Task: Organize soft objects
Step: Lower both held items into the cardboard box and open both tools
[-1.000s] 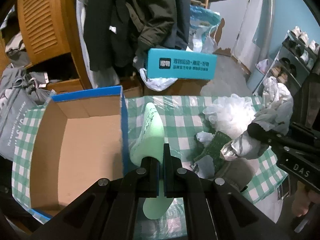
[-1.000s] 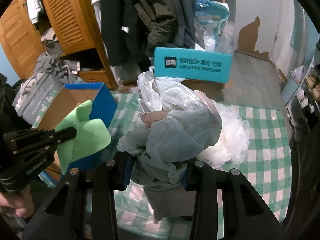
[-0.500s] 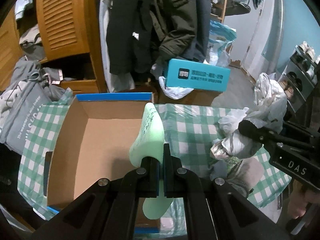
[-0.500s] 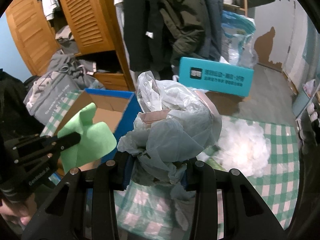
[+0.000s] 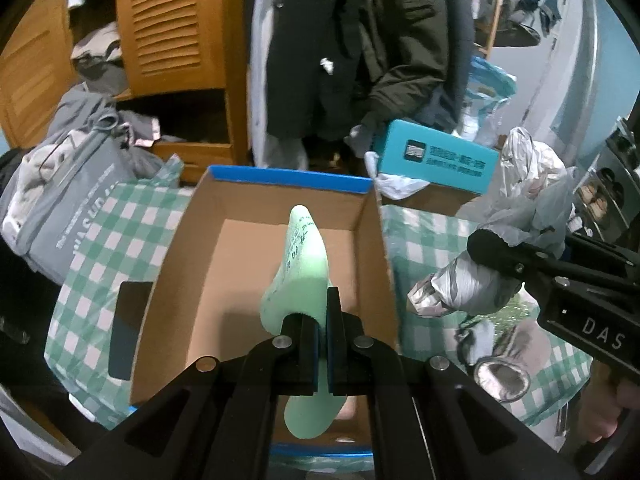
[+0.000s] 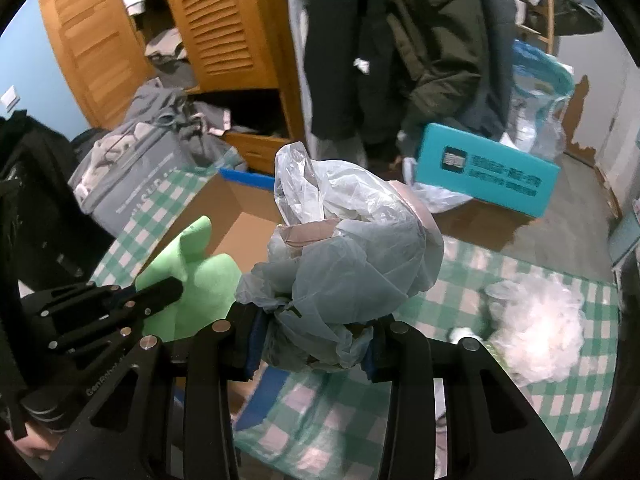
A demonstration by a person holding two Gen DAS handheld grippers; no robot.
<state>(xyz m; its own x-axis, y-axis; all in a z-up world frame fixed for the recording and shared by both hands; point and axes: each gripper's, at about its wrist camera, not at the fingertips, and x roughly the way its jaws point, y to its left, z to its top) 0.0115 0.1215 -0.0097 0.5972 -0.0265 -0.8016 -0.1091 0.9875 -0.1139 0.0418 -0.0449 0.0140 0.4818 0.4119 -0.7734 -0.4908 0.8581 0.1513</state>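
Green foam piece [image 5: 305, 268] pinched thin between nearly closed jaws of left gripper [image 5: 322, 344], held above open cardboard box [image 5: 176, 280]. Crumpled plastic bag bundle [image 6: 348, 264] clamped in wider-set right gripper [image 6: 312, 354], beside box, over checkered cloth [image 6: 520, 408].

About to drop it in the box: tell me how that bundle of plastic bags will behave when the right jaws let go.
The bundle of plastic bags looks crumpled and thin, so it is probably very light and floppy. It bulges above the right gripper, so it may spring open once released. It seems unlikely to roll.
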